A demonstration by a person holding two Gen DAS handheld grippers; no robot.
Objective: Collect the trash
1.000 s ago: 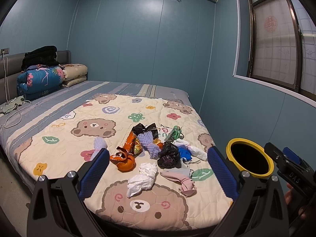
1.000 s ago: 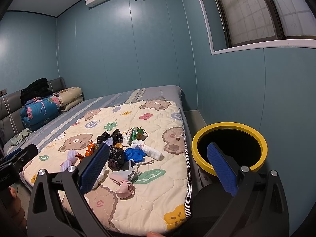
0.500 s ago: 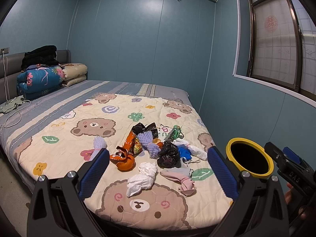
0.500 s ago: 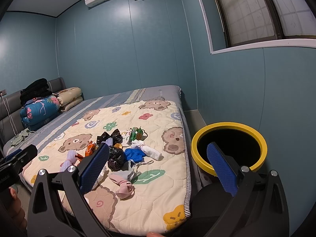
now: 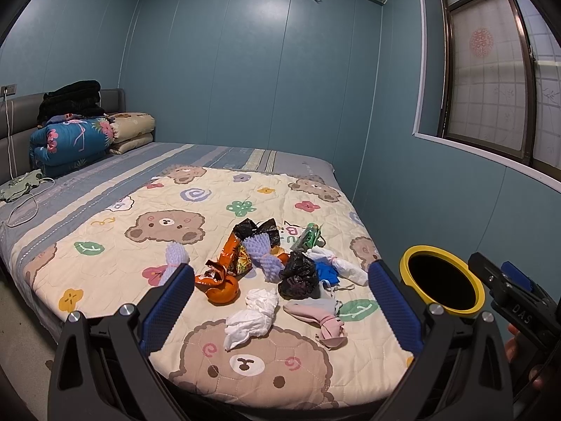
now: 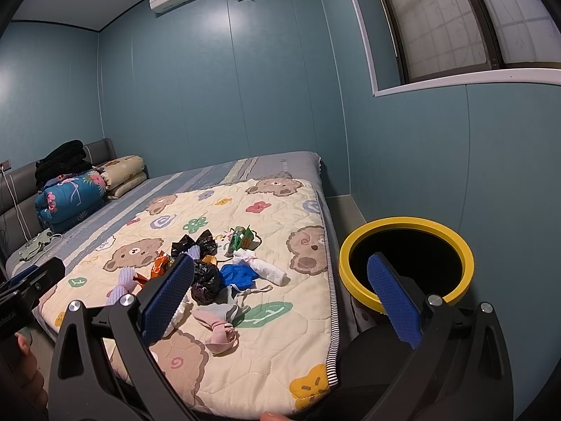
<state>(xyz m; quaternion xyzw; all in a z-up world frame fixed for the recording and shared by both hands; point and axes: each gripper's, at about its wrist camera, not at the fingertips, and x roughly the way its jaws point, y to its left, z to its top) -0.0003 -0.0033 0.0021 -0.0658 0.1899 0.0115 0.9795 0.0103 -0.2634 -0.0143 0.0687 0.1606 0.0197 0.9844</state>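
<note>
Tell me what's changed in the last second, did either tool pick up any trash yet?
No. Nothing visibly changed: the left tool and right tool are open and empty, the trash pile lies untouched on the quilt, and the yellow-rimmed bin stands beside the bed.

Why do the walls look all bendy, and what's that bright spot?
Left wrist view: the fisheye lens curves the window frame; pale glare sits on the back wall. Right wrist view: same bending on the windowsill, dark corners, everything sharp.
</note>
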